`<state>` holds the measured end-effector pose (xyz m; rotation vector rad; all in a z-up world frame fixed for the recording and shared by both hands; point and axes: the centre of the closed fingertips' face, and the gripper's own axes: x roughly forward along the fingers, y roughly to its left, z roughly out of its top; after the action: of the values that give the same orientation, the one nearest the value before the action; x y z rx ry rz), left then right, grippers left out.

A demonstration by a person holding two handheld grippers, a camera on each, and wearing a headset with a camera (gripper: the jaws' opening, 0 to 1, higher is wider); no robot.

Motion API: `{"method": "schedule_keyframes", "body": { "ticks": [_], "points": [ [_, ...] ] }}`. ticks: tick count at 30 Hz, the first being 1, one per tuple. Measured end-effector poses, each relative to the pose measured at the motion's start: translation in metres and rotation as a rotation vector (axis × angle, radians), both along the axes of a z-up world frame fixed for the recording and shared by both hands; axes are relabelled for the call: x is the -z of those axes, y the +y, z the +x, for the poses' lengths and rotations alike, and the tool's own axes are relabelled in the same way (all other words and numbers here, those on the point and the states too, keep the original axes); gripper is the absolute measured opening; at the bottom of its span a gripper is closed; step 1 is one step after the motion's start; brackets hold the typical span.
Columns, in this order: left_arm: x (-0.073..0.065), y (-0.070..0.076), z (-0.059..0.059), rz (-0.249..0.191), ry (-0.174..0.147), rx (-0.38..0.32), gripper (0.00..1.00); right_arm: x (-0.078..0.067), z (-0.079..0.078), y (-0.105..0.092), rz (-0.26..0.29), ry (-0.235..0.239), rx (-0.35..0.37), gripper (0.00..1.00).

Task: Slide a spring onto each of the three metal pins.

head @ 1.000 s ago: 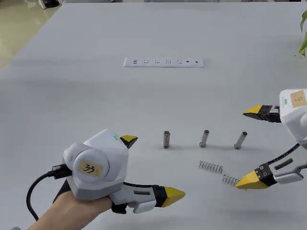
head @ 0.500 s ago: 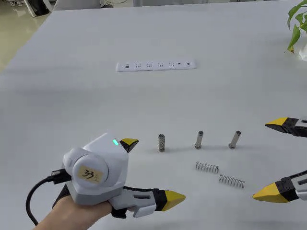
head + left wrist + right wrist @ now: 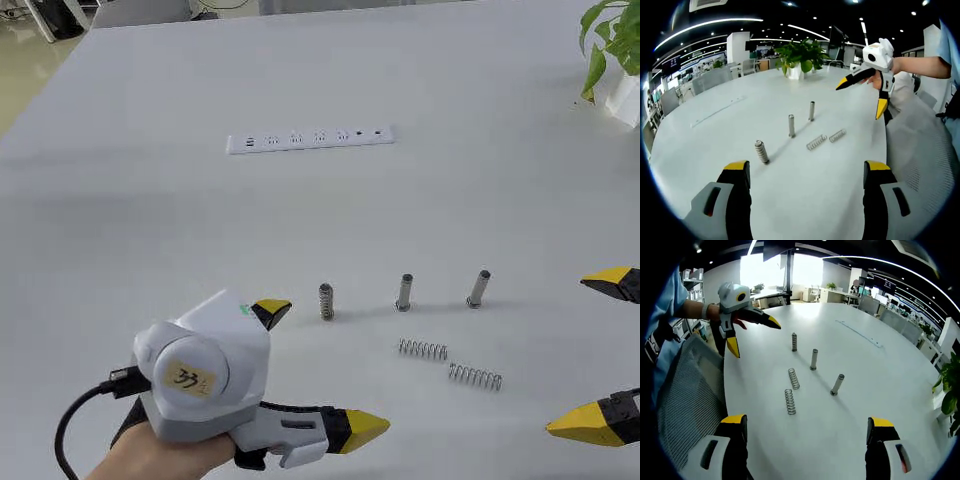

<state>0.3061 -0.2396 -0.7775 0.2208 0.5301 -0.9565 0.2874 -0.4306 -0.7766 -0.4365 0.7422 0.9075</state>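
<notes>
White worktop (image 3: 150,230) shows one pin of three done: the left pin (image 3: 325,289) wears its spring (image 3: 326,303), the middle pin (image 3: 404,292) and right pin (image 3: 479,288) stand bare, a loose spring (image 3: 422,349) and a second spring (image 3: 475,377) lie just nearer, and left gripper (image 3: 320,368) and right gripper (image 3: 572,357) hover empty, fingers wide.

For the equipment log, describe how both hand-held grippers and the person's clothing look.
The left hand-held gripper has a rounded white-grey housing, a tan sticker with a handwritten number, a black cable and black jaws with yellow tips. The right hand-held gripper has the same white body and yellow-tipped black jaws. The person wears a light blue sleeve.
</notes>
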Motion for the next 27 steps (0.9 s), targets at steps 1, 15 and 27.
{"method": "schedule_keyframes", "body": {
  "ticks": [1,15,27],
  "points": [
    [0.001,-0.001,0.000,0.000,0.002,0.005,0.92,0.001,-0.001,-0.001,0.003,0.002,0.006,0.99],
    [0.006,-0.028,-0.002,0.006,-0.004,0.142,0.81,0.010,-0.013,-0.005,0.023,0.025,0.047,0.99],
    [0.020,-0.059,0.008,0.033,-0.059,0.252,0.64,0.021,-0.038,-0.014,0.038,0.054,0.084,0.97]
  ]
}}
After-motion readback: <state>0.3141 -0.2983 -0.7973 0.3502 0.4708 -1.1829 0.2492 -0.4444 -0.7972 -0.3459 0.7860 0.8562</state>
